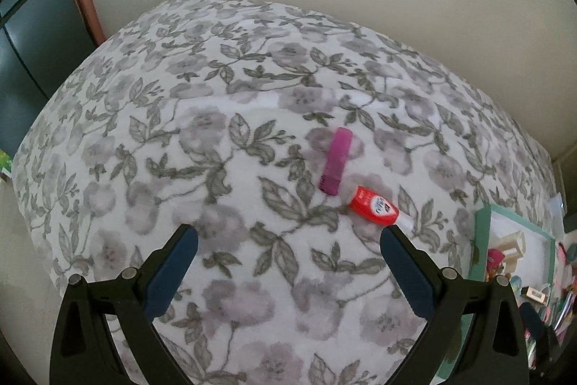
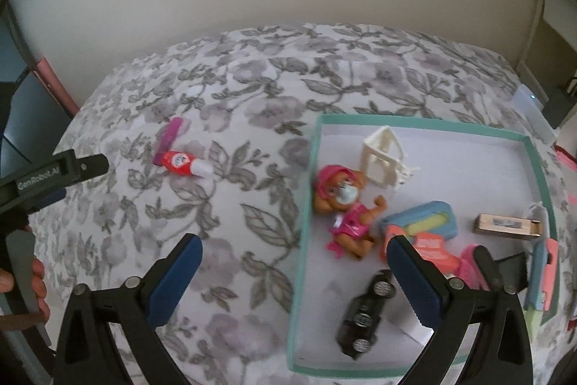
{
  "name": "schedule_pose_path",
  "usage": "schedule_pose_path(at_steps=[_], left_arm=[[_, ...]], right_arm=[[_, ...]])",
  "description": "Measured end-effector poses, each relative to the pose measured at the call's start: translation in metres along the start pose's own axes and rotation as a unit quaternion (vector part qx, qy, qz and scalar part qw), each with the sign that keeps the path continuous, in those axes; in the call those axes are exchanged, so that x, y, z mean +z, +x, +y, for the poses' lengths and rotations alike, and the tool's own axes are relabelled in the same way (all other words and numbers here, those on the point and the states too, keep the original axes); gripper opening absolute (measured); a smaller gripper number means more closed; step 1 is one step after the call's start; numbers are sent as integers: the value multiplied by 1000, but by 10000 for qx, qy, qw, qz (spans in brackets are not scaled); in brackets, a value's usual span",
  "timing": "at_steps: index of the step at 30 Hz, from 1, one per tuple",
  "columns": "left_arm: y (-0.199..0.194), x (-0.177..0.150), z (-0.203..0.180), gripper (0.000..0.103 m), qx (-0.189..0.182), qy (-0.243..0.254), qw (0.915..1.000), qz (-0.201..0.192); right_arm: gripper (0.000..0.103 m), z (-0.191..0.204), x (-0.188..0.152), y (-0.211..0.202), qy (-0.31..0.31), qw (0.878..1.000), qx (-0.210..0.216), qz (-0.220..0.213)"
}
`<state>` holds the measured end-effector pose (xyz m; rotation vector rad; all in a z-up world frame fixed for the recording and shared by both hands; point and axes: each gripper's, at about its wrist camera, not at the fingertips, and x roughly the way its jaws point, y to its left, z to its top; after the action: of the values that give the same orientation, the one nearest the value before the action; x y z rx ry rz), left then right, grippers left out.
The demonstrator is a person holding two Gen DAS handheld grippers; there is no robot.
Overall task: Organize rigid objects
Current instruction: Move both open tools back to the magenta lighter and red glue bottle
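Observation:
A purple tube (image 1: 335, 161) and a red bottle with a white tip (image 1: 373, 205) lie touching on the floral bedspread (image 1: 216, 139). My left gripper (image 1: 288, 240) is open and empty, just short of them; the red bottle is near its right finger. In the right wrist view the same red bottle (image 2: 180, 163) and purple tube (image 2: 169, 138) lie at the left. My right gripper (image 2: 294, 249) is open and empty above the left wall of a teal-rimmed tray (image 2: 306, 204). The left gripper's body (image 2: 43, 179) shows at the left edge.
The tray holds a pink-clad doll (image 2: 346, 208), a cream toy frame (image 2: 384, 156), a black toy car (image 2: 368, 313), a blue and yellow block (image 2: 422, 219), a brown box (image 2: 506, 224) and other small toys. A wall rises behind the bed.

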<state>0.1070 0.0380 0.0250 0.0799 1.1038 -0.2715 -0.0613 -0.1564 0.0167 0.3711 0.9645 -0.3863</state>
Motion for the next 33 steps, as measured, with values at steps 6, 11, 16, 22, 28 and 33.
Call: schedule_pose_path(at_steps=[6,11,16,22,28,33], left_arm=[[7,15,6,101,-120,-173,9998,13],[21,28,10,101,-200,-281,9994,94],[38,40,13,101,-201,-394,9988,211],[59,52,10,101,-243,-382,9985,305],[79,61,11,101,-170,-371,9985,366],[95,64,12,101,-168,-326,9982,470]], right_arm=[[103,22,11,10,-203,9996,180,-65],[103,41,25,27,-360,9988,312,-71],[103,52,37,51,-321,9987,391,50],[103,61,44,82,-227,9987,407,189],[103,69,47,105,-212,9985,436,242],[103,78,50,118,-188,9986,434,223]])
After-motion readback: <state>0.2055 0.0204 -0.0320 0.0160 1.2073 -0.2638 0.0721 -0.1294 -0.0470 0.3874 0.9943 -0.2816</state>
